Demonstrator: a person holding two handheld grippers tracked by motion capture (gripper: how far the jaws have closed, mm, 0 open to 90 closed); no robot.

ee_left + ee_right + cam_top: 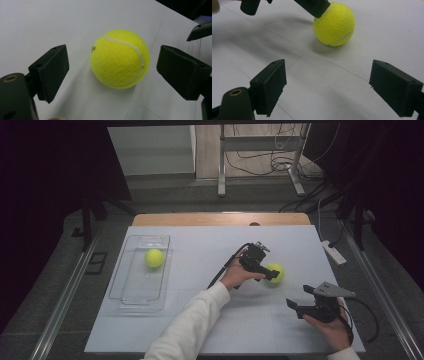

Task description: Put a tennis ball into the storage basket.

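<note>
A yellow tennis ball [279,270] lies on the white tabletop [200,320], right of centre. My left gripper [269,271] reaches it from the left. In the left gripper view the ball [120,58] sits between the open jaws of the left gripper [112,72], with a gap on each side. My right gripper [300,297] is held near the table's front right, open, with nothing between its fingers. The right gripper view looks past the right gripper [327,85] to the ball [335,25] farther off, with a jaw of the left gripper [312,5] over it.
A clear plastic tray [120,295] stands at the table's left with a second tennis ball [154,258] inside. A white power strip [332,252] lies off the right edge. Metal stand legs [221,180] and cables sit on the floor beyond the table.
</note>
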